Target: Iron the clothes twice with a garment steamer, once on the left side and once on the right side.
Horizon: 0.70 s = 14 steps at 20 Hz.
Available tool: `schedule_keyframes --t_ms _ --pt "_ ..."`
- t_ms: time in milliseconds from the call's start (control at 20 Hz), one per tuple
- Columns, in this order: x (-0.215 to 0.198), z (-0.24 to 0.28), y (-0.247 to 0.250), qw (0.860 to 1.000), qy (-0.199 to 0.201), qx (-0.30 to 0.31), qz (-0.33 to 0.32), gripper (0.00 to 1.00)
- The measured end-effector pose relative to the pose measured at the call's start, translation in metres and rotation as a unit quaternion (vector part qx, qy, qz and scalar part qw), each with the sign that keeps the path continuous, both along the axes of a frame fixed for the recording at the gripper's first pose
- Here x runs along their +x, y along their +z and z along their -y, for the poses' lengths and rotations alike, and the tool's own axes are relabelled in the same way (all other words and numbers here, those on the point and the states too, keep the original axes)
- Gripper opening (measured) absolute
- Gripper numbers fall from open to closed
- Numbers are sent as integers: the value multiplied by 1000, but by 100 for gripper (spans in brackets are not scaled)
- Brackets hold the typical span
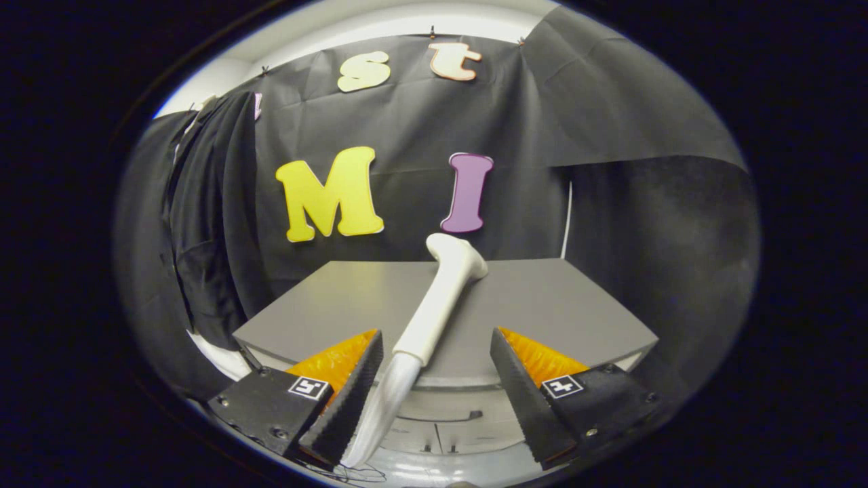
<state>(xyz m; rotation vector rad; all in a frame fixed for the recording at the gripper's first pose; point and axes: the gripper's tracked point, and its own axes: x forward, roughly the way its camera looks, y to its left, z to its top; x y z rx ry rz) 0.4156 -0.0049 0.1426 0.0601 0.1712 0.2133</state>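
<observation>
A: Foreground. What does the hand-held gripper (434, 352) show?

B: Its two fingers stand wide apart, one to either side of the steamer (434, 312). Neither finger presses on anything. The ridged inner face of the left finger (356, 379) lies close beside the steamer's lower end; whether it touches cannot be told. The right finger (522, 386) is well apart from it.

A: And the steamer itself?

B: A white, wand-shaped tool lying on the table (563, 305). Its tapered lower end (380, 413) hangs past the table's front edge, between the fingers and nearer the left one. From there the handle runs away from the gripper, slanting to the right, and ends in a wider, bent head (458, 254) resting near the table's far edge.

A: Middle ground?

B: The grey table top, flat, with the steamer across its centre. Below its front edge a pale surface (447, 427) shows between the fingers.

A: Background. Where are the clothes?

B: A dark garment (203, 224) hangs to the left, beyond the table's left corner, against the black cloth wall (407, 115). It hangs in loose vertical folds, its lower hem close to the table's corner. Steamer and gripper are both well apart from it.

A: Farthest of all?

B: The black cloth wall behind the table, with a pale strip (380, 24) above it.
</observation>
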Motion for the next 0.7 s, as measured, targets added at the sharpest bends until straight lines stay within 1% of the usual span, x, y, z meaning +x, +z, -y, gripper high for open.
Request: schedule_keyframes --t_ms 100,300,450,600,700 --pt "18 -8 -7 1000 14 1 -18 97" --pt "38 -14 -16 999 26 4 -42 94" --pt "52 -18 -18 998 27 13 -53 78" --pt "58 -21 -18 998 19 22 -57 68" --pt "57 -20 -17 998 15 33 -52 66"
